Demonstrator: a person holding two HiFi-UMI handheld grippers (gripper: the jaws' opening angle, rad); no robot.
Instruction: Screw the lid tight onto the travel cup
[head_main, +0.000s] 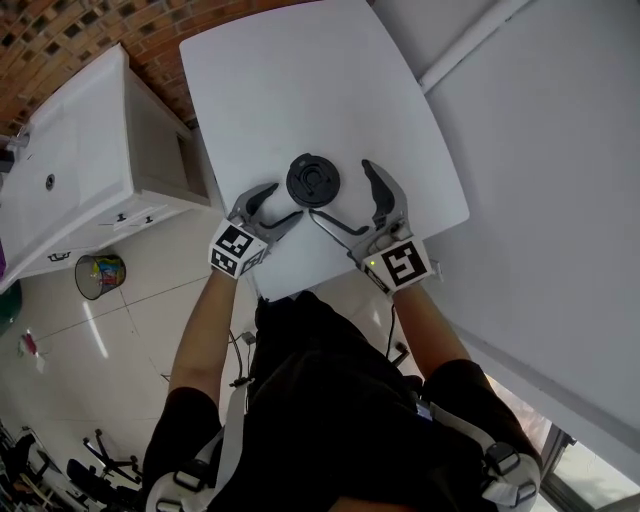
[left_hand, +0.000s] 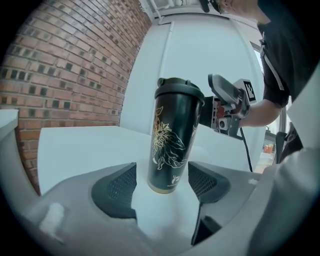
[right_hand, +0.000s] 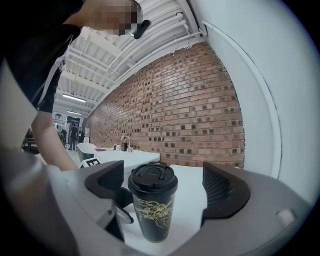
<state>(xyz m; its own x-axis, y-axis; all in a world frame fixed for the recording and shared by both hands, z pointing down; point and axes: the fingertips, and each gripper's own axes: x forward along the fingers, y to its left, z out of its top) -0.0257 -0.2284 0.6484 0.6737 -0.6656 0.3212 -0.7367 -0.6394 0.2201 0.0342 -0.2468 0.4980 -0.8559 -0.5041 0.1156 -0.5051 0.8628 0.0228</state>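
Left gripper (head_main: 283, 203) and right gripper (head_main: 340, 190) both gape wide beside the travel cup (left_hand: 172, 145). Clamp its body firmly first, then squeeze the lid (right_hand: 152, 177) squarely and twist level.

White table (head_main: 300, 90) in view, and just one thing on it: the dark travel cup (left_hand: 172, 145), upright, lid (head_main: 313, 180) on, near the table's front edge.
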